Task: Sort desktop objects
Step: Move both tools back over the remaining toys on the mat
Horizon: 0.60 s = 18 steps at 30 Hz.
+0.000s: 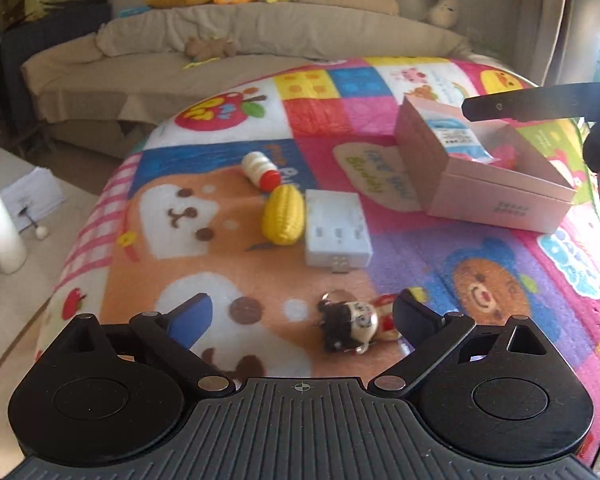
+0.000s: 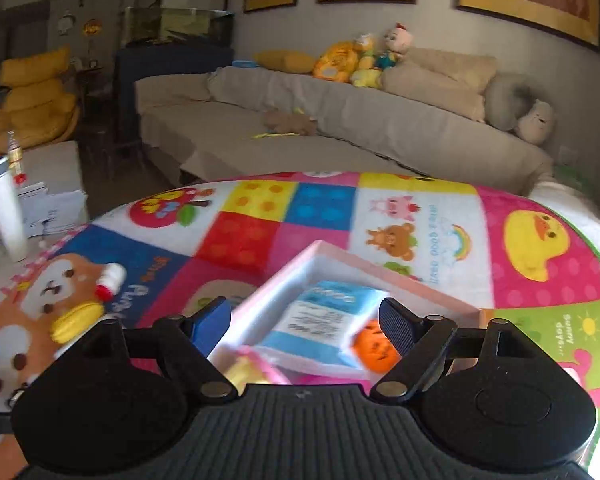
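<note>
Left wrist view: the left gripper [image 1: 304, 316] stands wide above the colourful blanket [image 1: 440, 252], with nothing pressed between its pads.
Doll keychain [image 1: 350, 326]: it lies on the blanket between the two fingers, nearer to the black right finger, not gripped; it has dark hair, a pale face and a metal ring at the top.
White adapter [image 1: 336, 232]: a grey-white block with slots, further away than the doll, and the yellow corn toy [image 1: 283, 215] is just beside it on the left.
Small bottle [image 1: 261, 170]: white with a red cap, lying on its side behind the corn.
Pink box [image 1: 496, 196]: open, at the right on the blanket, well apart from the doll; a blue-white packet [image 1: 458, 138] lies inside.
In the way: a black finger of the right gripper [image 1: 512, 106] reaches over the box from the right edge.
Right wrist view: the right gripper [image 2: 306, 322] is open over the pink box and holds nothing.
Box contents: the blue-white packet, an orange pumpkin toy [image 2: 374, 348] beside it, and something pink and yellow, too blurred to tell.
Background: a beige sofa [image 2: 340, 136] with plush toys [image 2: 360, 60] behind the table.
</note>
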Motion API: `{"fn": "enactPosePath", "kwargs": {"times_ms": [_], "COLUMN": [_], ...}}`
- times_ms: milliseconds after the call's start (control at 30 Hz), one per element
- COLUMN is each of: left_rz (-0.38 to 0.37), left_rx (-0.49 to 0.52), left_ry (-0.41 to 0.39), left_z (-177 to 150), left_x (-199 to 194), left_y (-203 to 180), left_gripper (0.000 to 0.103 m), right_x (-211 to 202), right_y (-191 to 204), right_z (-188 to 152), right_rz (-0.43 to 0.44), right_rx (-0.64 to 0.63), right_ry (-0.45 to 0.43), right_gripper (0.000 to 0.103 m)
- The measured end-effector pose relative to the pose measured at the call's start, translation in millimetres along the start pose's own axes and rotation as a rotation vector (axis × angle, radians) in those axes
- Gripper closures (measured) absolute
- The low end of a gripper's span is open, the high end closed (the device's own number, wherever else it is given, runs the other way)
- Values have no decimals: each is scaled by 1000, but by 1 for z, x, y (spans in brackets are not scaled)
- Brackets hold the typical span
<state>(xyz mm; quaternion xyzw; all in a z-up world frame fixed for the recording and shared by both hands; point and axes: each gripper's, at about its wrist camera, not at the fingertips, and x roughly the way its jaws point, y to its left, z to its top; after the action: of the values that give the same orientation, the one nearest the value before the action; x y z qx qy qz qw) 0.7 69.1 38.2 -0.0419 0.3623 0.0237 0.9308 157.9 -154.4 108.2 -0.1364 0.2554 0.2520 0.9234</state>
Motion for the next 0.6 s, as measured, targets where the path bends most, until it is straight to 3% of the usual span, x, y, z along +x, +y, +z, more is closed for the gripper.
{"fn": "enactPosePath", "kwargs": {"times_ms": [67, 200, 267, 400, 500, 600], "left_rz": [0, -46, -62, -84, -88, -96], "left_rx": [-7, -20, -33, -51, -68, -94], "left_ry": [1, 6, 7, -13, -22, -32], "left_z": [-6, -19, -26, -34, -35, -35], "left_x": [-3, -7, -8, -8, -6, -6], "left_y": [6, 10, 10, 12, 14, 19], "left_gripper": [3, 3, 3, 3, 3, 3], "right_x": [0, 29, 50, 77, 91, 116], "right_y": [31, 82, 105, 132, 143, 153], "right_z": [6, 10, 6, 5, 17, 30], "right_rz": [111, 276, 280, 253, 228, 204], "right_rx": [-23, 21, 31, 68, 57, 9], "right_ry": [35, 185, 259, 264, 206, 216], "right_gripper": [21, 22, 22, 22, 35, 47]}}
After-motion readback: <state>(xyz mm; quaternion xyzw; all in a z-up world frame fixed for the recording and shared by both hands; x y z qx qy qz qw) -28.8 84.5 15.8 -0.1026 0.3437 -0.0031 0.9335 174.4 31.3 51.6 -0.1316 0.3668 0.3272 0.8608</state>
